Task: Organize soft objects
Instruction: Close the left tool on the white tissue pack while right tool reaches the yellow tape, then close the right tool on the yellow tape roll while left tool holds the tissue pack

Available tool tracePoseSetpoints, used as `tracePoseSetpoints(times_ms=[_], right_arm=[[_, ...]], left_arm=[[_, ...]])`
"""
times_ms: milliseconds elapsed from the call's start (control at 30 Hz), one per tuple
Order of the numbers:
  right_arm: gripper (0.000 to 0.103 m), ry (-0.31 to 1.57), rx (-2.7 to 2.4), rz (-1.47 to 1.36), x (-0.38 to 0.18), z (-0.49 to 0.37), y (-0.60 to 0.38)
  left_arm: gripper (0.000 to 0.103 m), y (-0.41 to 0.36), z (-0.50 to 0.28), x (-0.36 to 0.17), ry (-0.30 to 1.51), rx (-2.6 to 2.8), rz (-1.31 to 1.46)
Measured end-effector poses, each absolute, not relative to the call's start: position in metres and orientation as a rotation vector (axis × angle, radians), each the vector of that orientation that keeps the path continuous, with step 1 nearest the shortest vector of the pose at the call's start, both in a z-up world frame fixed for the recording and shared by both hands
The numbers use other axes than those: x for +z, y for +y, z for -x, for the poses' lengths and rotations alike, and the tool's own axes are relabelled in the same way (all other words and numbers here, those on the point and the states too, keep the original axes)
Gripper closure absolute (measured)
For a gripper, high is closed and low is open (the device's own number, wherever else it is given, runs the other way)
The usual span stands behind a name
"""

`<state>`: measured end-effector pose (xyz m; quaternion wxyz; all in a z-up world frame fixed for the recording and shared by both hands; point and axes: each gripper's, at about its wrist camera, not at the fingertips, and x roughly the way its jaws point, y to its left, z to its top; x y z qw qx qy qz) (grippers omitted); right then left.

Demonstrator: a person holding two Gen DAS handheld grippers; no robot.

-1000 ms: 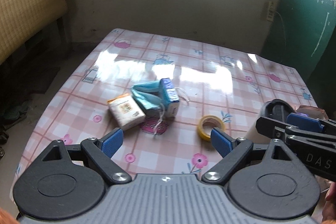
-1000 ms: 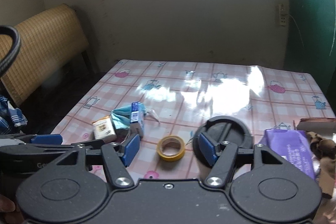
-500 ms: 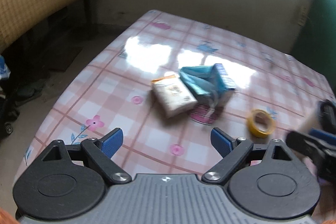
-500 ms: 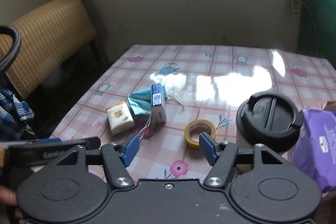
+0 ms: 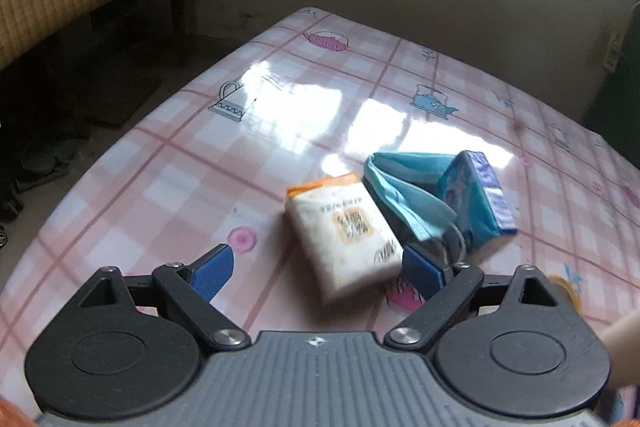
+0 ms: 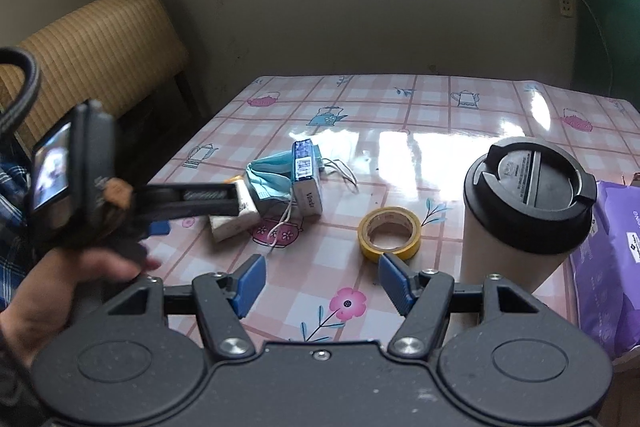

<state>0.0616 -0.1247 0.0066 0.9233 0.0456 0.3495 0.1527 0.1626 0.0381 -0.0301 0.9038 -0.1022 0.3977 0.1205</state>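
Left gripper [image 5: 318, 269] spread wide, holding nothing, hovering low just short of the white tissue pack [image 5: 344, 229]. Right gripper [image 6: 320, 281] likewise parted and empty, poised above the pink checked tablecloth [image 6: 400, 115], well back from the cluster.

Tissue pack lying flat near the left edge of the table, touching the crumpled blue face mask [image 5: 404, 193], which leans against the blue tissue box [image 5: 476, 201]. From the right wrist view, same trio: tissue pack [image 6: 236, 219] partly hidden behind the left gripper's finger, mask [image 6: 270, 183] draped with white ear loops trailing, box [image 6: 306, 183] standing on edge.

Probably light, squashy, film-wrapped and a bit slick: best pinched across the short sides at the middle, firmly enough to dent without sliding. Mask limp, likely to snag by a loop and drag along; worth watching.

Containers: paper coffee cup [image 6: 520, 211] under a black lid, contents unseen. Purple wipes packet [image 6: 604, 267] sealed at far right, apparently another soft one. Yellow tape roll [image 6: 390, 233] just beyond the right gripper's tips, hard, probably no part of the sorting.
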Motion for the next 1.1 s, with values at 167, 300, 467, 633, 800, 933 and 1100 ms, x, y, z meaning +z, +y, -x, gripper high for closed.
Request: tracePoseSetpoints(times_ms=[167, 300, 467, 633, 800, 933, 1100], right_arm=[[0.027, 0.733, 0.315, -0.102, -0.001, -0.064, -0.127], [0.027, 0.744, 0.314, -0.1, -0.008, -0.068, -0.126], [0.027, 0.741, 0.292, -0.091, -0.018, -0.075, -0.122], [0.027, 0.73, 0.216, -0.058, -0.031, -0.088, -0.113], [0.025, 0.727, 0.132, -0.054, -0.047, -0.103, -0.11], [0.024, 0.728, 0.059, -0.082, -0.058, -0.12, -0.103], [0.022, 0.716, -0.073, -0.081, -0.075, -0.141, -0.088]], left_arm=[[0.006, 0.038, -0.176, -0.044, 0.816, 0.22, 0.173], [0.002, 0.047, -0.165, -0.042, 0.783, 0.186, 0.104], [0.0, 0.057, -0.154, -0.035, 0.769, 0.173, 0.083], [0.001, 0.039, -0.17, -0.044, 0.799, 0.17, 0.005], [0.039, 0.045, -0.167, -0.047, 0.78, 0.2, -0.009], [0.051, 0.052, -0.156, -0.04, 0.789, 0.157, 0.02], [0.051, 0.053, -0.131, -0.033, 0.78, 0.16, 0.035]])
